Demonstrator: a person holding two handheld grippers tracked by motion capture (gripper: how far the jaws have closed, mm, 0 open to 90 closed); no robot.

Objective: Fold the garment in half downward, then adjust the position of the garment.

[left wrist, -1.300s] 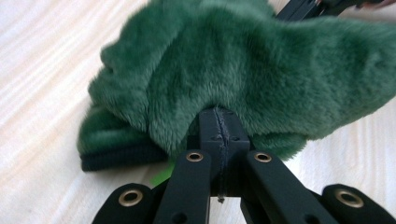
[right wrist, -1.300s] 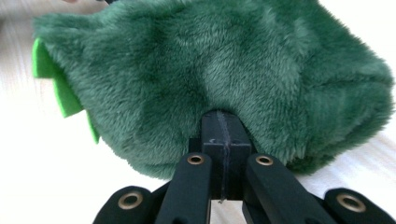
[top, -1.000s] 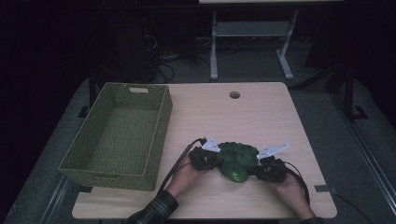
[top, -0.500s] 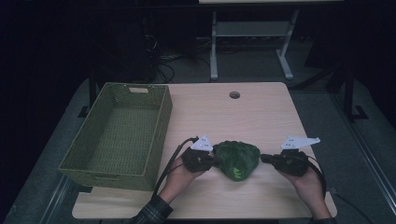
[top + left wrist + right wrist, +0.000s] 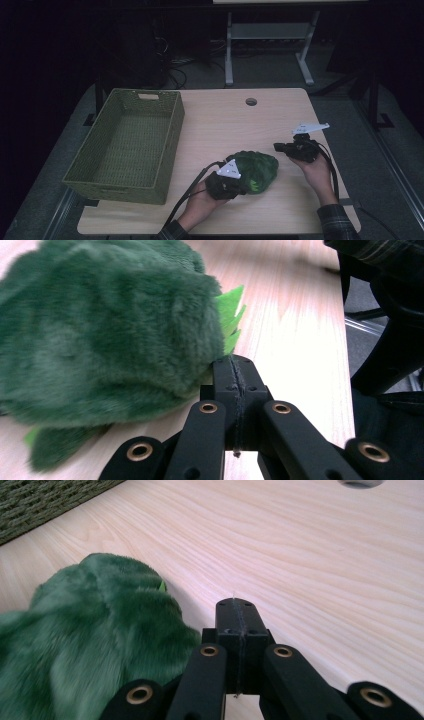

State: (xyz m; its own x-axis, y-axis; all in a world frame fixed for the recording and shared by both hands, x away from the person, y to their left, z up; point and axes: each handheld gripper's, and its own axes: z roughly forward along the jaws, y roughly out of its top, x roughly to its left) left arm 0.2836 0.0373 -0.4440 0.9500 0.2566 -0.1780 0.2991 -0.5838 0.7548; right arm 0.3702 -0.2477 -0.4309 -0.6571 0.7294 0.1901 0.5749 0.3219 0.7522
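While the green plush toy (image 5: 255,170) lies on the worktop (image 5: 220,125) and not in the woven basket (image 5: 127,142), the work, which looks like putting the toy away in that basket, seems barely begun. Nearest the person, just on the near-left side of the toy, the left claw (image 5: 239,186) sits against the fur with its jaws pressed flat together; in the left gripper view the closed tips (image 5: 235,371) meet the underside of the plush (image 5: 110,330), though the fur is blurred and I cannot tell whether a tuft is pinched between them, so I would not call it a grip. To the right of the toy and a little farther off, the right claw (image 5: 278,147) is also fully closed, holding nothing, its tip apart from the plush with bare wood between; the right gripper view shows the shut jaws (image 5: 236,612) just beside the toy's edge (image 5: 95,630). Beyond the toy to its left the basket stands empty, well apart from it. Left to do, by my reading: open a claw, take a proper hold of the toy, lift it, carry it across and drop it inside the basket.
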